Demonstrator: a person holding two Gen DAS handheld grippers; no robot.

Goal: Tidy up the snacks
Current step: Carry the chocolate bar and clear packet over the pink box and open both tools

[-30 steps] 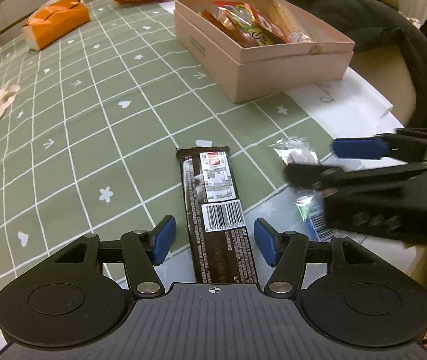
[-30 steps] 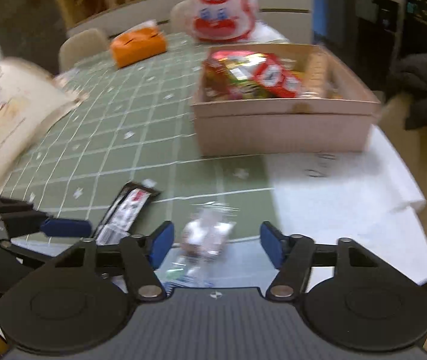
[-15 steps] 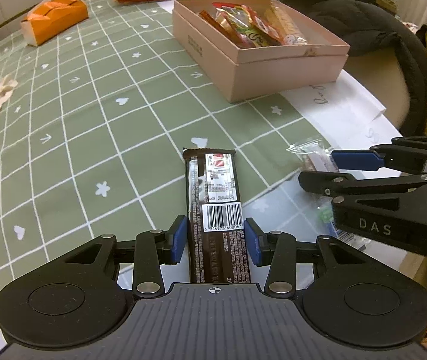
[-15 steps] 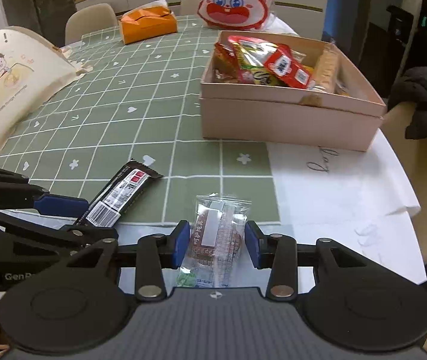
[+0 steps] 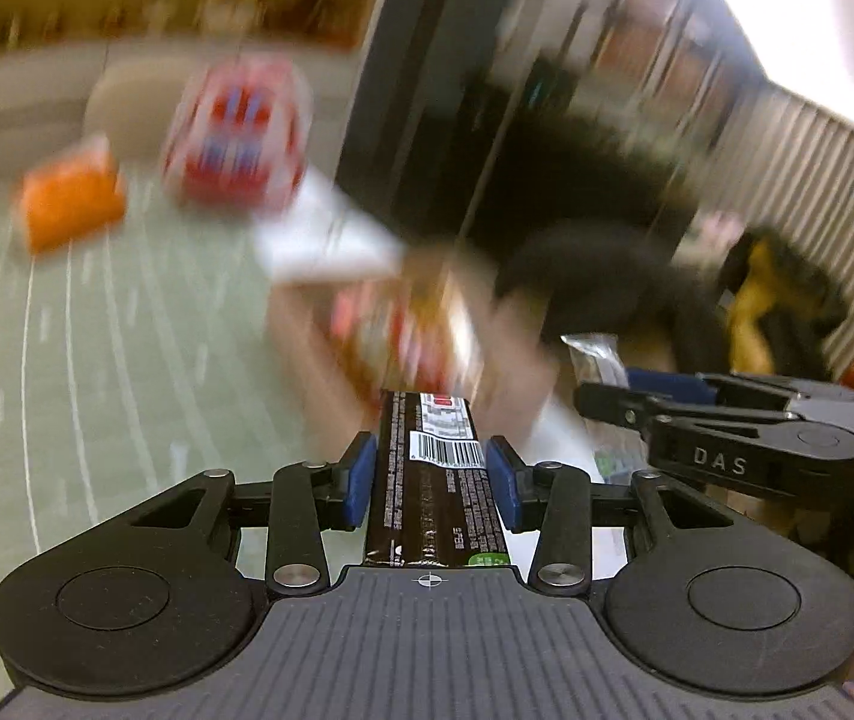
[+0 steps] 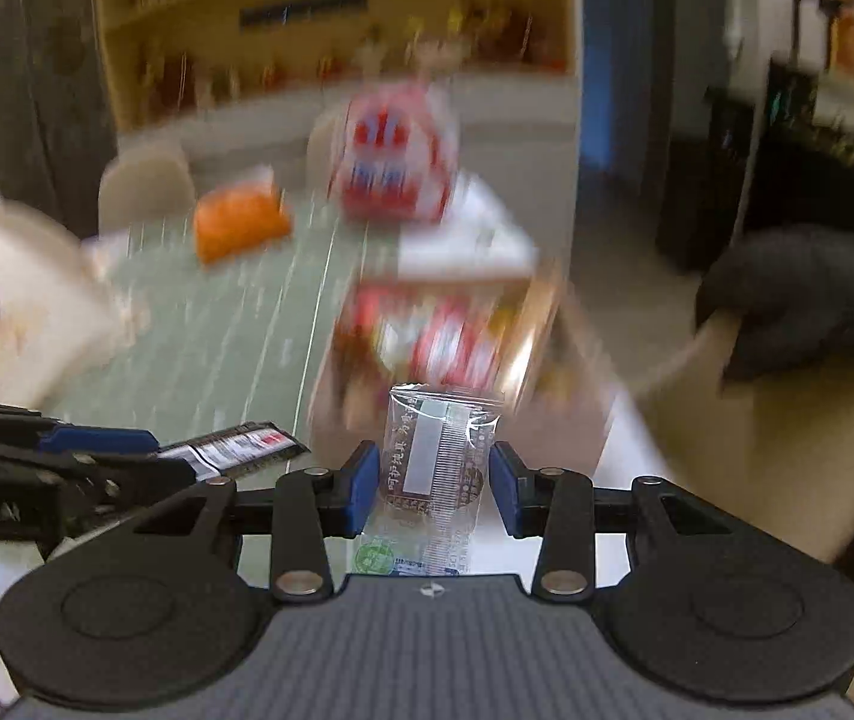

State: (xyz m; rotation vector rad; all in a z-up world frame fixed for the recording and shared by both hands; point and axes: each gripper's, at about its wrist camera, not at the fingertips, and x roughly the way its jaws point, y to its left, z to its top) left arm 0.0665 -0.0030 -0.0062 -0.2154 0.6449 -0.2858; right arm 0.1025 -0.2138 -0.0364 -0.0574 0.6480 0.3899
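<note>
My left gripper (image 5: pixel 430 480) is shut on a dark brown chocolate bar (image 5: pixel 436 480) with a barcode label and holds it lifted off the table. My right gripper (image 6: pixel 434 483) is shut on a clear snack packet (image 6: pixel 436 468) with a white label, also lifted. The pink snack box (image 6: pixel 457 354) with several bright packets lies blurred ahead of both grippers; it also shows in the left wrist view (image 5: pixel 408 330). The right gripper (image 5: pixel 727 438) shows at the right of the left wrist view, and the left gripper (image 6: pixel 66 468) at the left of the right wrist view.
The green checked tablecloth (image 5: pixel 126 348) stretches to the left. An orange tissue pack (image 5: pixel 69 204) and a red and white plush (image 5: pixel 240 138) sit at the far end. A chair with a dark garment (image 6: pixel 799 300) stands to the right. A cream tote bag (image 6: pixel 0 312) lies left.
Both grippers closed on their snacks and then lifted them off the table, tilting up fast; the background is now motion-blurred.
</note>
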